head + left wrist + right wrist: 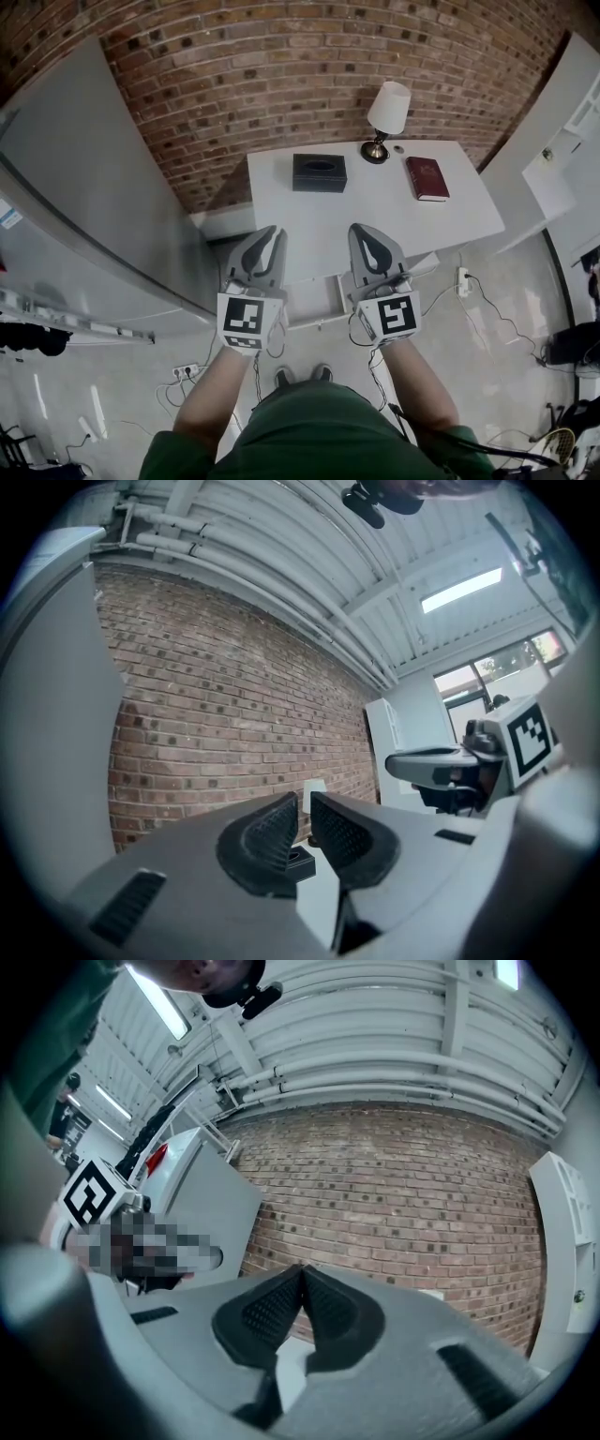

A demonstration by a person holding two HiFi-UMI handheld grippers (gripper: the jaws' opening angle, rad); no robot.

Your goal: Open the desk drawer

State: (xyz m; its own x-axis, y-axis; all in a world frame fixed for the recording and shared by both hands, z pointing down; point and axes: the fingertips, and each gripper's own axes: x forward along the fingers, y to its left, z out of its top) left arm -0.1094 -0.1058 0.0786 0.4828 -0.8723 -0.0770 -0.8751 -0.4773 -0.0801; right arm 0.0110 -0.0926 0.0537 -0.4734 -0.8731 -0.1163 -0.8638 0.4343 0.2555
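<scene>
The white desk (281, 192) stands against the brick wall. Under its front edge a white drawer (314, 302) juts out toward me; I cannot tell how far. In the head view both grippers hover side by side over the desk's front edge, pointing at the wall. My left gripper (275, 231) is near the desk's left corner; in the left gripper view its pads (304, 808) stand a narrow gap apart with nothing between them. My right gripper (361, 228) has its pads (302, 1274) pressed together and holds nothing. Neither gripper touches the desk or the drawer.
On the desk are a dark tissue box (319, 172), a small lamp (386, 117) and a red book (427, 178). A grey cabinet (94, 197) stands at the left. A power strip (462, 279) and cables lie on the floor at the right.
</scene>
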